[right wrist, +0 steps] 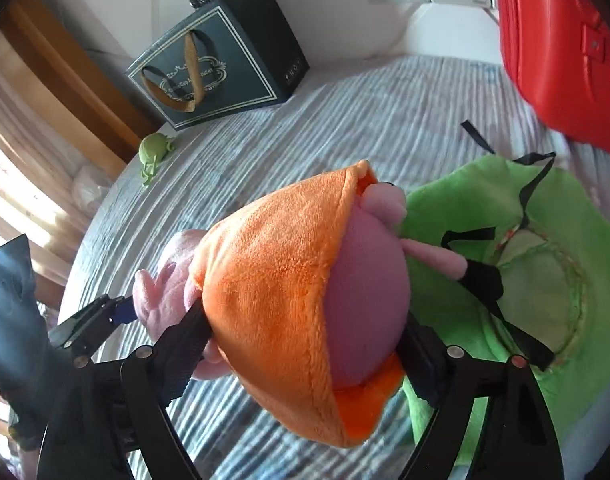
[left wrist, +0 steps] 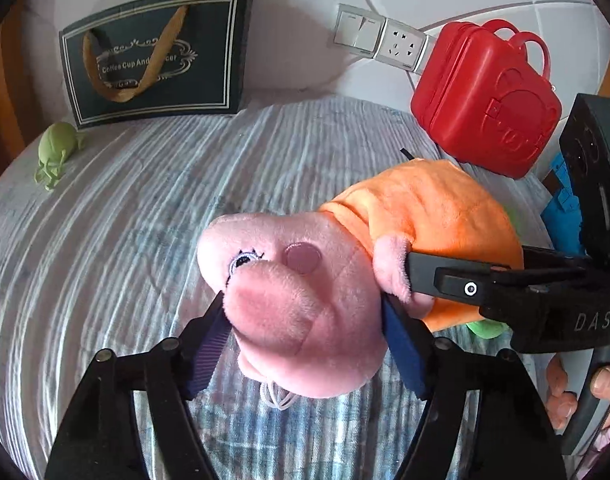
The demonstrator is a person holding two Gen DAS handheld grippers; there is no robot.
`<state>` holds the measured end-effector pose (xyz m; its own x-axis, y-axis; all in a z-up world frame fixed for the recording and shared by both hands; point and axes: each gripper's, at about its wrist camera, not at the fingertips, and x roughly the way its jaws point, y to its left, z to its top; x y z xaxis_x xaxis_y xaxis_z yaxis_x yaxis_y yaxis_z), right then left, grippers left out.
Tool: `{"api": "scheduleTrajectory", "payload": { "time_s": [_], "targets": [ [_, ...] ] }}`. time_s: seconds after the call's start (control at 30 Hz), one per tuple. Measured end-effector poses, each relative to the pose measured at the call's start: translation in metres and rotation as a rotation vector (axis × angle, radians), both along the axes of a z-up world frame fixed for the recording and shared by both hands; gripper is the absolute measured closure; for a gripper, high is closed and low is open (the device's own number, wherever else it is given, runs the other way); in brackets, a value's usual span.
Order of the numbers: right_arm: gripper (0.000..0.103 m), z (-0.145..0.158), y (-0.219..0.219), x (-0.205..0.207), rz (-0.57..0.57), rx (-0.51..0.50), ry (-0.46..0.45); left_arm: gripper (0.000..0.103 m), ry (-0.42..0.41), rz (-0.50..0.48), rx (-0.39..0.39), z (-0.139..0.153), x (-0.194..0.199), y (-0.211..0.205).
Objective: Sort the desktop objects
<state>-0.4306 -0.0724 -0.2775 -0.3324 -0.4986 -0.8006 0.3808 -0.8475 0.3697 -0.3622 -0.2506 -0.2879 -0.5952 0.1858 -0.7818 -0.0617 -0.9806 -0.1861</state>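
A pink pig plush (left wrist: 305,288) in an orange dress (left wrist: 425,208) lies on the striped cloth (left wrist: 145,220). In the left wrist view my left gripper (left wrist: 305,332) is shut on its head, with the blue pads pressed into both sides of the snout. My right gripper (left wrist: 465,280) reaches in from the right, one finger across the plush's arm. In the right wrist view my right gripper (right wrist: 305,352) grips the plush's body (right wrist: 361,300), both fingers sunk into the orange dress (right wrist: 273,280) and the pink belly. The left gripper (right wrist: 97,320) shows at the left by the head.
A dark gift bag (left wrist: 153,56) stands at the back by the wall. A small green toy bug (left wrist: 57,148) lies beside it. A red plastic case (left wrist: 485,96) stands at the back right. A green cloth bag (right wrist: 505,260) lies under the plush's legs. A hand (left wrist: 601,384) holds the right gripper.
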Motion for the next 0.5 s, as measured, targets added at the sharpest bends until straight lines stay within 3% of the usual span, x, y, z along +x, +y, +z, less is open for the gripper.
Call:
{"api": "scheduleTrajectory", "payload": {
  "time_s": [0.13,0.5],
  "targets": [
    [0.017,0.034,0.01,0.013,-0.014,-0.027,0.061,0.03,0.066,-0.019,-0.014,0.036,0.011,0.007],
    [0.017,0.173,0.062,0.091,-0.096,-0.042,0.309,0.03,0.315,-0.105,-0.036,0.166,0.07,0.052]
  ]
}}
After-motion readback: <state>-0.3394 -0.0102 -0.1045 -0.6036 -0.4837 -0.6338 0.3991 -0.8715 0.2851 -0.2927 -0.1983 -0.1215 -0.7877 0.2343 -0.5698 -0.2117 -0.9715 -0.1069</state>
